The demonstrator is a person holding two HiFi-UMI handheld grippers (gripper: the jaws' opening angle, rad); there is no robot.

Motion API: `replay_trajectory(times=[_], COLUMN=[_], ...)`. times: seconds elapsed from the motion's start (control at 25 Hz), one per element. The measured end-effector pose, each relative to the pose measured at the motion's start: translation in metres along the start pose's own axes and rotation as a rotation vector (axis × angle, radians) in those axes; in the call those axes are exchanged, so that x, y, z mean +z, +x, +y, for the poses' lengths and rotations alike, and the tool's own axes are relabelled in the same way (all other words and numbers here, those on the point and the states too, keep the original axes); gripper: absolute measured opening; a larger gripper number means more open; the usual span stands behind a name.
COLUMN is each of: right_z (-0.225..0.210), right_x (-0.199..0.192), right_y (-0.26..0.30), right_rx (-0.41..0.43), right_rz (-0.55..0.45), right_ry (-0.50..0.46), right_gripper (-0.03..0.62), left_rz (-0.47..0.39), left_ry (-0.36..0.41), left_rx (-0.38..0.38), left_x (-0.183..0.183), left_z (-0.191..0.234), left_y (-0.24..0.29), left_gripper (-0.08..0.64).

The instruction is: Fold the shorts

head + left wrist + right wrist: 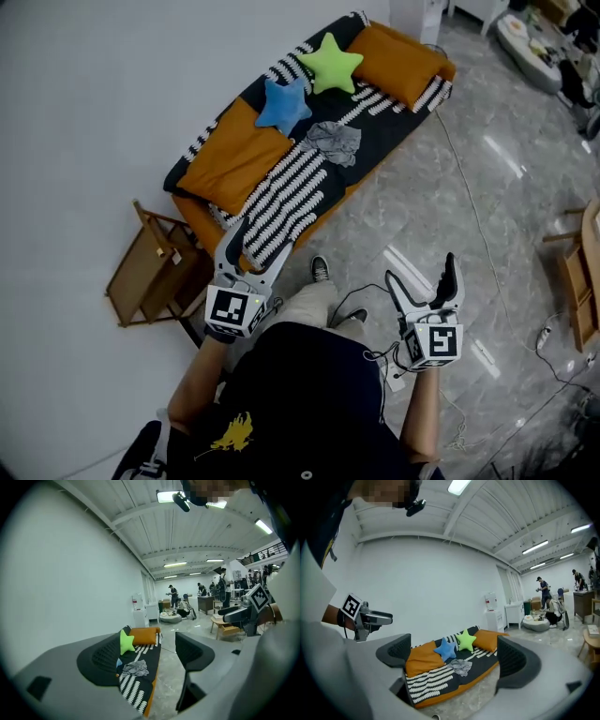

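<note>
Presently I find the left hand-held gripper (259, 244) and the right hand-held gripper (422, 274) both agape and empty. The crumpled shorts (333, 142) lie well ahead on the couch (396, 127), likely nearer the left.

Person is wearing a blk short-sleeve tee (300, 394) w/ a yellow print (232, 433), light beige trousers (309, 302) & dark sneakers (320, 269) w/ white trim. L gripper (261, 242) & R gripper (420, 270) are showing grey bodies w/ blk jaws, each carrying a white cube (232, 311) w/ blk square markers; a thin blk cable (375, 354) is hanging by the R one.
</note>
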State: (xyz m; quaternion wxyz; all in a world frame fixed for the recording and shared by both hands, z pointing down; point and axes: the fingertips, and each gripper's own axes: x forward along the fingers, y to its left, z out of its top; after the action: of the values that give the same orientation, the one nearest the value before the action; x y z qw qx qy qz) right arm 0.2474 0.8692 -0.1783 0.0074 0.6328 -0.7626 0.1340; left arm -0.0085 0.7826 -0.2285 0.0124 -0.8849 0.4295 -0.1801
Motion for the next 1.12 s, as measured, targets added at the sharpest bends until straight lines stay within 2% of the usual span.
replay_trajectory(times=[0.08,0.24,0.36,0.52,0.68,0.84,1.0,1.12], right_z=[0.004,0.016,0.032,0.058,0.064,0.066,0.057,0.048], right_x=[0.01,0.013,0.016,0.027,0.045,0.046,0.031,0.026], right_y=[0.025,0.092,0.149,0.236,0.309,0.353,0.397,0.427], right_rx=[-0.007,-0.007,-0.016,-0.042,-0.095,-0.126,-0.136,-0.119], right_rz=[-0.01,0.034,0.077,0.142,0.187,0.226,0.317,0.344], right_ry=[-0.034,-0.066,-0.06,-0.027,-0.058,-0.098,-0.125,-0.131], right_gripper=[0.598,0.598,0.598,0.598,0.598,0.597,0.58,0.571], left_rz=[-0.001,0.002,0.003,0.006,0.021,0.028,0.081,0.13], left_ry=[-0.011,-0.07,-0.083,-0.113,-0.113,-0.136,-0.153,-0.205], left_rx=[-0.001,0.023,0.035,-0.008,-0.04,-0.068,-0.078,-0.057], left_x=[-0.005,-0.022,-0.032,-0.048,-0.071,-0.088,-0.104,-0.115], left_z=[0.018,0.075,0.13,0.216,0.286,0.326,0.354,0.372], left_y=[0.018,0.057,0.081,0.114,0.158,0.184,0.215,0.244], left_gripper=[0.359,0.382,0.382,0.38,0.38,0.38,0.38,0.38])
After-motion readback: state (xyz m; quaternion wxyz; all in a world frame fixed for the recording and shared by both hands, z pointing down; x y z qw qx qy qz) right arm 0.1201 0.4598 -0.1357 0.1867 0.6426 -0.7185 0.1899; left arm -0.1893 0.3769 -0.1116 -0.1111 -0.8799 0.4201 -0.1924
